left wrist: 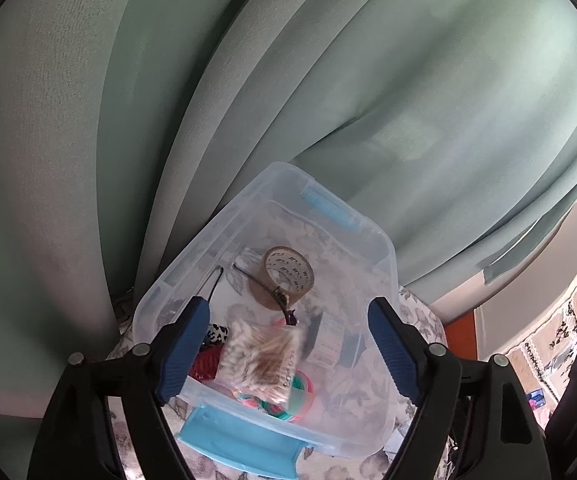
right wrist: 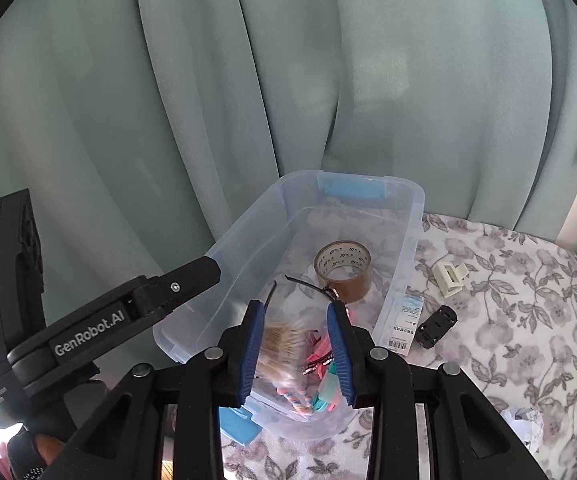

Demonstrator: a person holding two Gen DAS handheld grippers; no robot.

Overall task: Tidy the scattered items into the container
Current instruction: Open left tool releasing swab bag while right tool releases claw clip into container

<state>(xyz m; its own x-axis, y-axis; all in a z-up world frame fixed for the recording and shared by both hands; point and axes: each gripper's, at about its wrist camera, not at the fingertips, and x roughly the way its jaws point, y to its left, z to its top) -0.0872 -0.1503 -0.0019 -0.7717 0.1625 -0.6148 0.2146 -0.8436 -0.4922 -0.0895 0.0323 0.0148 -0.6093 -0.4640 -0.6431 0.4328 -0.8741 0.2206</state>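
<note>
My left gripper hangs over the clear container, jaws wide, and the packet of cotton swabs between them is blurred and touches neither pad: I judge it to be dropping in beside the tape roll. I should stay centred above the opening until it settles. My right gripper waits, jaws narrow and empty. On the floral surface the cream clip and black clip are left.

The cotton swab bag is motion-blurred, hiding the container's other contents beneath it.
</note>
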